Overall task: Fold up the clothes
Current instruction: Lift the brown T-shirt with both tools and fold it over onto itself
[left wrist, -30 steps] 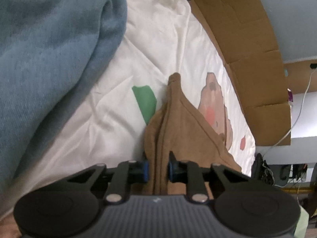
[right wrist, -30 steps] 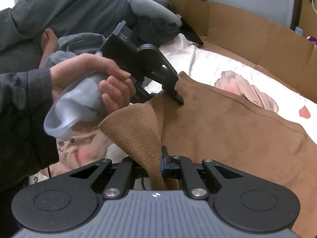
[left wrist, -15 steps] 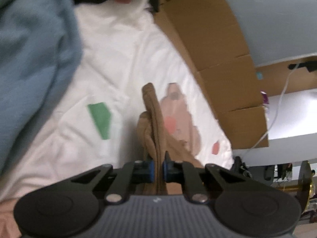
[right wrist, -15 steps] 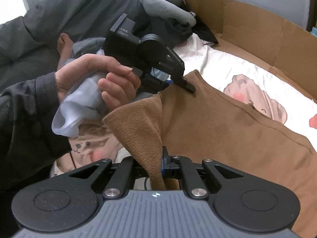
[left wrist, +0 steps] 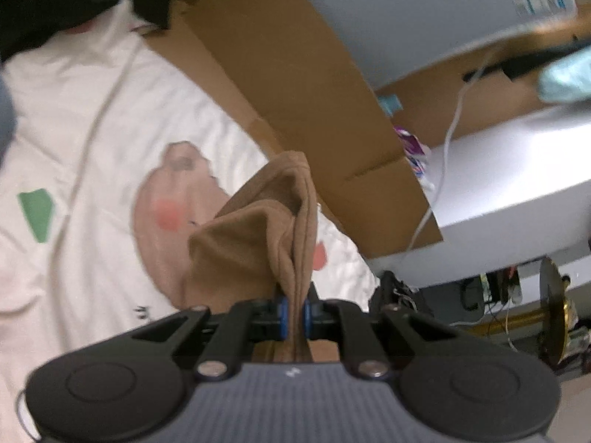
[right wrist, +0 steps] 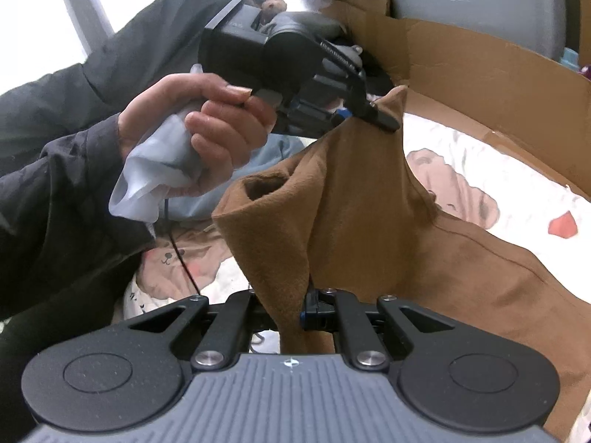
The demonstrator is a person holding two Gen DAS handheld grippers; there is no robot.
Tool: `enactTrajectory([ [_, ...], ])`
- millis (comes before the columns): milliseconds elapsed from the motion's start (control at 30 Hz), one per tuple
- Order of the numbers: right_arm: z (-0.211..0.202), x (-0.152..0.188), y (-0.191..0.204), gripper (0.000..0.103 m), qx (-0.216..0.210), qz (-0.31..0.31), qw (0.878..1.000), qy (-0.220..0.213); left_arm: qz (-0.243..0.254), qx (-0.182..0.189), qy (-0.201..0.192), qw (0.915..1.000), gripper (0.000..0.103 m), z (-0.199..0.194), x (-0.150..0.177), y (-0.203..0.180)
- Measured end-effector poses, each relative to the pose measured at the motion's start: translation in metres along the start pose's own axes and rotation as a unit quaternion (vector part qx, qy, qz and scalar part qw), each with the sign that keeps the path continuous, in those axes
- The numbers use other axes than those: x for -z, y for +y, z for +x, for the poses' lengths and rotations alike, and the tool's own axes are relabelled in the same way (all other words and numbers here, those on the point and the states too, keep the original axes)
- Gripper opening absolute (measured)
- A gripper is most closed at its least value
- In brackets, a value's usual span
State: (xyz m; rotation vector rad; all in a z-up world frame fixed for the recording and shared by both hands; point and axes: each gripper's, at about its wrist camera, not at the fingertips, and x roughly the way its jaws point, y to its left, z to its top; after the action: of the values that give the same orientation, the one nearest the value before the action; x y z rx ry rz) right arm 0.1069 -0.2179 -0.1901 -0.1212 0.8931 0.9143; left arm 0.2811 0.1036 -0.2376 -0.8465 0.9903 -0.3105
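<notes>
In the left wrist view, the left gripper point(left wrist: 295, 313) is seen nearly shut, its blue pads pinched on a bunched fold of the brown garment point(left wrist: 258, 240). The cloth rises straight ahead of the fingers and bulges to their left, raised clear of the white sheet point(left wrist: 92, 129) below. A cardboard wall point(left wrist: 295, 92) runs beyond the fingers and to their right.

In the right wrist view, the person's hand point(right wrist: 207, 125) is seen up and to the left of the right gripper point(right wrist: 291, 317), wrapped around the left gripper's handle. The left gripper point(right wrist: 369, 110) is seen ahead of and above the right gripper, clamped on a raised peak of the garment point(right wrist: 369, 221). The right gripper is almost fully closed on another edge of the same garment, which is drawn up between its pads. From there the cloth is spread ahead and to the right, down onto the sheet point(right wrist: 498, 170).
</notes>
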Motion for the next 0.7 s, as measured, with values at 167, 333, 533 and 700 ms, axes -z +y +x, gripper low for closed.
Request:
enactTrajectory([
  [167,-0.030,0.030,-0.031,0.005,-0.004,0.020,0.999,-0.039,0.018,-0.005,0.010,0.9998,0.009,0.023,0.014,-0.036],
  [333,-0.052,0.062,-0.056,0.005,-0.009,0.041,0.996,-0.072,0.047,-0.007,0.028,0.9985,0.009,0.051,0.034,-0.071],
  [533,-0.067,0.095,-0.076,0.005,-0.007,0.073,0.993,-0.095,0.074,-0.019,0.060,0.9953,0.009,0.104,0.063,-0.101],
  [700,-0.071,0.127,-0.103,0.006,0.008,0.117,0.989,-0.088,0.092,-0.040,0.083,0.9915,0.009,0.152,0.094,-0.116],
])
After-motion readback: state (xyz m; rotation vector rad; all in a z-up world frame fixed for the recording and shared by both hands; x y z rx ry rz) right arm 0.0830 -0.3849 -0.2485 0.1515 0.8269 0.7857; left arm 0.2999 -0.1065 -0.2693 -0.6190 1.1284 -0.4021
